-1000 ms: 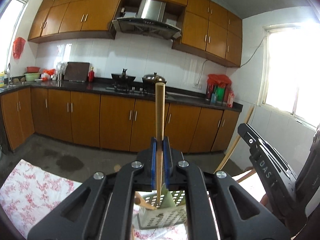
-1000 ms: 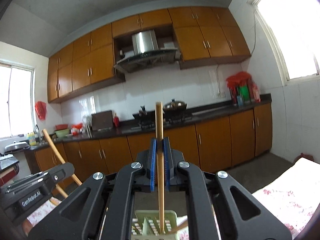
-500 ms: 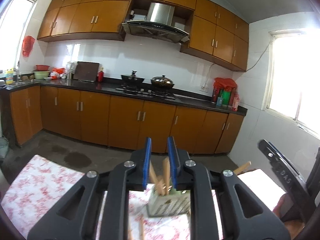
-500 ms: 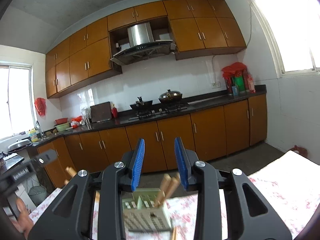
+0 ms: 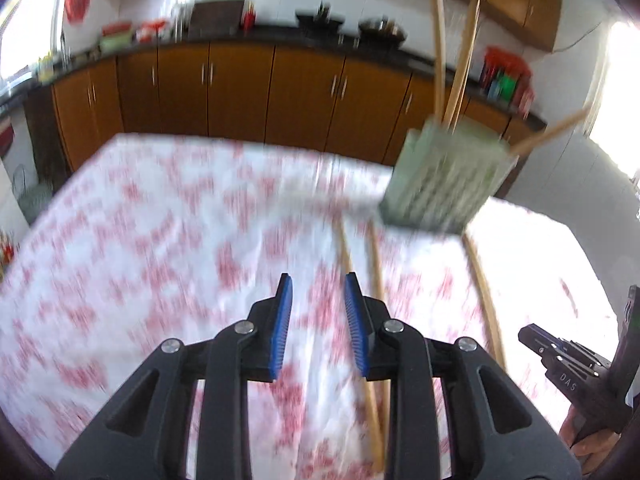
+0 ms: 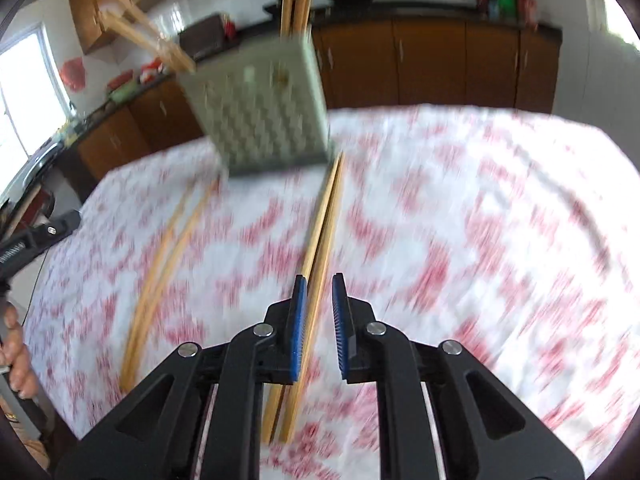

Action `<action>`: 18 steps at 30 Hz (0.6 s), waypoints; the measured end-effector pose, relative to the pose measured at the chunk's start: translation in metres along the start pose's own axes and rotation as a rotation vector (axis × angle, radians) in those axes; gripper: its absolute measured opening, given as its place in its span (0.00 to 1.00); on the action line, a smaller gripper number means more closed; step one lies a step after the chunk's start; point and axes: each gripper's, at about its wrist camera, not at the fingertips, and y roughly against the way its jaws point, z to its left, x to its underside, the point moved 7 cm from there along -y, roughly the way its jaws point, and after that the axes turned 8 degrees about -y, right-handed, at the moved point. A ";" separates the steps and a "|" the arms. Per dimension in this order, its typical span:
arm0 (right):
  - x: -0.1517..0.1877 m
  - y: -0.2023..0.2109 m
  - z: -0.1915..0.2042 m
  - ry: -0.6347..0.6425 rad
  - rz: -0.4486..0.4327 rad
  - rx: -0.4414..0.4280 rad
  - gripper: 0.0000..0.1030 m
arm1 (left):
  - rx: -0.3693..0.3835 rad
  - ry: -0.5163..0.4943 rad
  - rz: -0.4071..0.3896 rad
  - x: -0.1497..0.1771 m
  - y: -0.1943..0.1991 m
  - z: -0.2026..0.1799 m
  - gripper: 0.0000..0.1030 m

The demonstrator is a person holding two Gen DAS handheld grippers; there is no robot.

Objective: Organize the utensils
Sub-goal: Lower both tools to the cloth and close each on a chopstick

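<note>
A pale green perforated utensil holder [image 5: 444,178] stands on the table with several wooden chopsticks [image 5: 452,56] upright in it; it also shows in the right wrist view [image 6: 260,108]. My left gripper [image 5: 318,320] is open and empty above the cloth, with two chopsticks [image 5: 362,280] lying just to its right. My right gripper [image 6: 319,320] is open and empty over a pair of chopsticks [image 6: 326,220] lying on the cloth. Another pair of chopsticks [image 6: 168,256] lies to the left. Both views are motion-blurred.
The table carries a white cloth with red flowers [image 5: 140,248]. Brown kitchen cabinets [image 5: 240,92] and a dark counter run behind it. The other gripper shows at the right edge of the left wrist view [image 5: 576,372] and at the left edge of the right wrist view [image 6: 32,240].
Both grippers let go of their chopsticks into the holder, opened, then tilted down and drew back over the table. The loose chopsticks on the cloth have come into view.
</note>
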 end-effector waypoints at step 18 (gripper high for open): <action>0.014 -0.006 -0.029 -0.030 0.001 0.096 0.08 | 0.049 -0.110 0.146 0.049 -0.039 -0.048 0.17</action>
